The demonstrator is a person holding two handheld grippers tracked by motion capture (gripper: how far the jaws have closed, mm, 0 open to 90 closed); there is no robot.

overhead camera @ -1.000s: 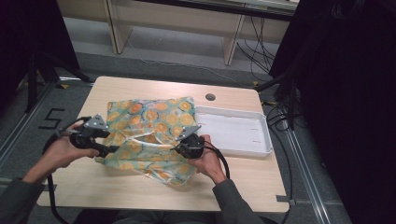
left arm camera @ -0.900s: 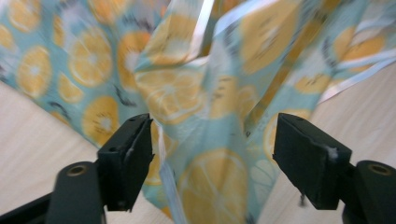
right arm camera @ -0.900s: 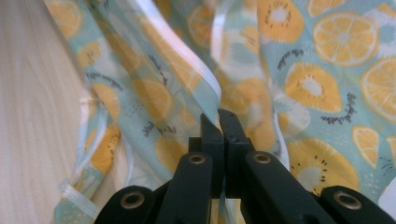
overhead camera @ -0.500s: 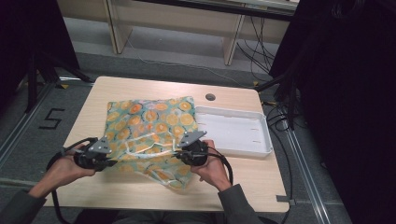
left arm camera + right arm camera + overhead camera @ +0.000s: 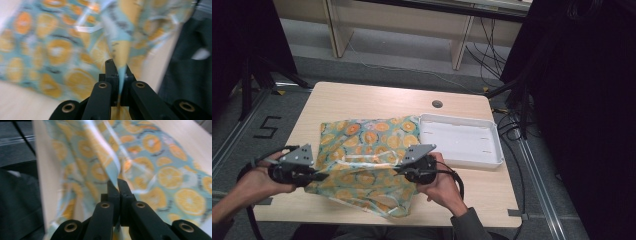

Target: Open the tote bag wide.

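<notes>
A teal cloth printed with orange slices (image 5: pixel 367 135) lies on the wooden table (image 5: pixel 362 97), with its near side pulled up off the surface. My left gripper (image 5: pixel 321 176) is at the cloth's near left corner, and in the left gripper view the left gripper (image 5: pixel 117 66) is shut on a fold of the cloth (image 5: pixel 50 50). At the near right part of the cloth, my right gripper (image 5: pixel 398 170) points left. The right gripper view shows this gripper (image 5: pixel 117 183) shut on a raised edge of the cloth (image 5: pixel 170 177).
A white shallow tray (image 5: pixel 462 140) sits on the table just right of the cloth, close to my right hand. A small round hole (image 5: pixel 437 104) lies in the tabletop behind the tray. Dark cables and floor surround the table.
The left gripper came from beside the cloth's left edge down to its near corner and closed on it. Both hands drew toward the near edge and rose, lifting the cloth's near side.
</notes>
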